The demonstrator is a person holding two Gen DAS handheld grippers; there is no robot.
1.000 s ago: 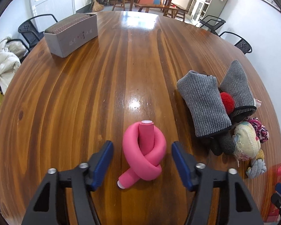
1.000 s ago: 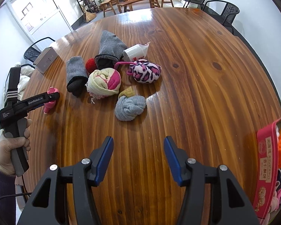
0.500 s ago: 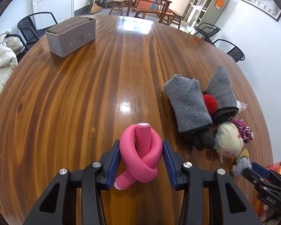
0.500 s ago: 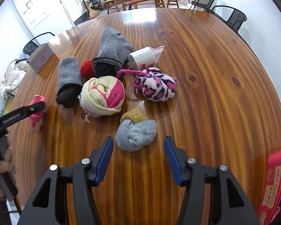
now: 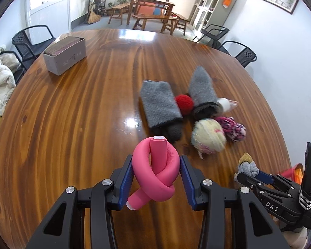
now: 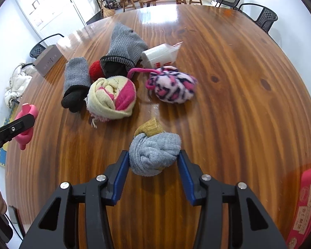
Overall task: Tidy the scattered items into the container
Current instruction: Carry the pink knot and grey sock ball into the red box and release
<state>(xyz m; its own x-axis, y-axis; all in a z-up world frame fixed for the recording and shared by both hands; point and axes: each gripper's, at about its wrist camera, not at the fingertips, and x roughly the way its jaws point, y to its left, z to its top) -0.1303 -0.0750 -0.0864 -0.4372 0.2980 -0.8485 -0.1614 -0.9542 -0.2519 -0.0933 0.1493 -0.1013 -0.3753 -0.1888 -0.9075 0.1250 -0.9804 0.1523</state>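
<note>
the left gripper (image 5: 156,176) is clamped on the pink foam knot (image 5: 155,170), pads pressing both sides. the right gripper (image 6: 153,173) is closing around the grey sock ball (image 6: 154,153) on the table (image 6: 238,83), its pads at the ball's sides but not clearly biting yet. the red container (image 6: 306,203) sits at the right edge. risks: the springy knot could squirt out of the pads; the sock ball could roll away or be caught only by loose fabric and unravel.
</note>
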